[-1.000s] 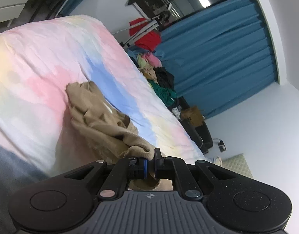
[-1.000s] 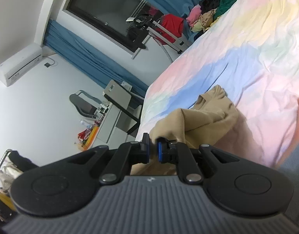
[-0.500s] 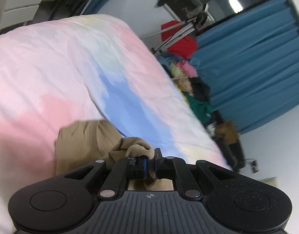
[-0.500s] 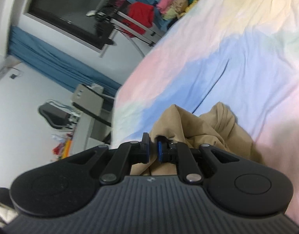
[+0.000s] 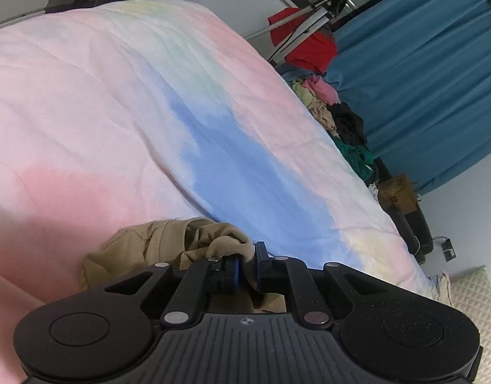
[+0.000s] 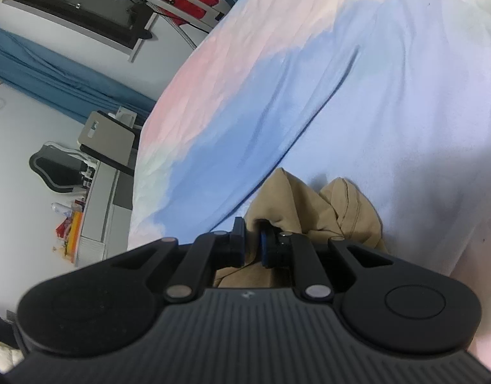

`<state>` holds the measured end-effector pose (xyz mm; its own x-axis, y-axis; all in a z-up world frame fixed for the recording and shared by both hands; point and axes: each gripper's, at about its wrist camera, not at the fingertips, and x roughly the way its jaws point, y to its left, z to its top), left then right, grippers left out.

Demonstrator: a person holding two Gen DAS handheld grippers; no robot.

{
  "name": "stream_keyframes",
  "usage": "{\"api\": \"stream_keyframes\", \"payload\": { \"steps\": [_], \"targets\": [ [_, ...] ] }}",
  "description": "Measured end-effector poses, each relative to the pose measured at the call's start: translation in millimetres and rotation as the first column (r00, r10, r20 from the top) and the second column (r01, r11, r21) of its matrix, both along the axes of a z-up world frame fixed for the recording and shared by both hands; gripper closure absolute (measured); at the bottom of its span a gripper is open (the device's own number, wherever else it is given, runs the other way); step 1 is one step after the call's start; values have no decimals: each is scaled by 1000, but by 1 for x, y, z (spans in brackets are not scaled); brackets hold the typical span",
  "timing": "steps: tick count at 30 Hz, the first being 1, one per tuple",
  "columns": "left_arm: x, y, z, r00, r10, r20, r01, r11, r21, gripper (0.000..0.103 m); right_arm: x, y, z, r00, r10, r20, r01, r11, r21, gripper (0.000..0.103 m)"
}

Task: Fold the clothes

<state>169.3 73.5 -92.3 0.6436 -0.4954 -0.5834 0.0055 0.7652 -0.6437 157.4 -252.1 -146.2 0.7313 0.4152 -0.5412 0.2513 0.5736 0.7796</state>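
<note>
A tan garment [image 5: 155, 243] lies bunched low on the pastel bedspread [image 5: 117, 96], just in front of my left gripper [image 5: 248, 256]. A fold of the cloth sits pinched between the left pads, and those jaws are opening slightly. In the right wrist view the same tan garment [image 6: 341, 204] bulges over the blue patch of the bedspread [image 6: 373, 80]. My right gripper [image 6: 252, 227] is shut on another edge of it. Most of the garment is hidden under the gripper bodies.
A heap of mixed clothes [image 5: 335, 115] lies at the bed's far right edge, below a red garment on a metal rack [image 5: 309, 44] and blue curtains [image 5: 421, 64]. A desk [image 6: 107, 140] and chair [image 6: 53, 166] stand beyond the bed's other side. A quilted pillow [image 5: 469, 288] lies at the near right.
Both grippers have carried the tan garment forward over the bed and downward. The cloth, earlier stretched out behind them, now sits bunched close to the bedspread at the fingertips.
</note>
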Motion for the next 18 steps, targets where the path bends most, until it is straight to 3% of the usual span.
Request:
{"api": "stream_keyframes", "payload": {
  "steps": [2, 4, 5, 6, 7, 8, 10, 11, 15, 16, 17, 18],
  "targets": [
    [-4, -4, 1, 1000, -8, 11, 8, 1000, 14, 89, -1, 0, 1, 1000, 5, 2, -5, 1000, -3, 90],
    [-7, -5, 4, 999, -28, 31, 28, 999, 17, 67, -3, 2, 6, 1000, 25, 13, -24, 999, -30, 89],
    [-9, -6, 6, 998, -39, 42, 38, 999, 18, 49, -5, 3, 9, 999, 37, 22, -36, 999, -40, 85],
    [-12, -7, 10, 997, -48, 58, 47, 999, 23, 37, -6, 5, 12, 998, 50, 33, -48, 998, -49, 81],
    [-17, -10, 15, 995, -55, 82, 51, 997, 51, 33, -9, 7, 16, 997, 63, 51, -60, 997, -54, 68],
    [-22, -13, 21, 992, -62, 107, 53, 995, 82, 27, -11, 8, 19, 995, 76, 70, -72, 996, -58, 48],
    [-33, -21, 34, 985, -74, 158, 47, 985, 168, 21, -20, 13, 30, 987, 100, 122, -92, 993, -70, 24],
    [-39, -26, 41, 980, -80, 185, 36, 973, 227, 18, -27, 16, 37, 984, 103, 143, -91, 992, -88, 20],
    [-63, -38, 57, 951, -140, 275, 36, 935, 352, 7, -51, 26, 59, 962, 149, 230, -106, 976, -188, 21],
    [-65, -40, 56, 950, -149, 274, 41, 931, 363, 7, -57, 27, 63, 953, 161, 257, -107, 971, -212, 26],
    [-67, -41, 55, 950, -156, 271, 46, 927, 373, 7, -59, 28, 64, 950, 169, 264, -107, 966, -234, 46],
    [-69, -42, 54, 949, -164, 268, 51, 922, 383, 7, -59, 29, 65, 949, 175, 261, -107, 961, -256, 56]
  ]
}}
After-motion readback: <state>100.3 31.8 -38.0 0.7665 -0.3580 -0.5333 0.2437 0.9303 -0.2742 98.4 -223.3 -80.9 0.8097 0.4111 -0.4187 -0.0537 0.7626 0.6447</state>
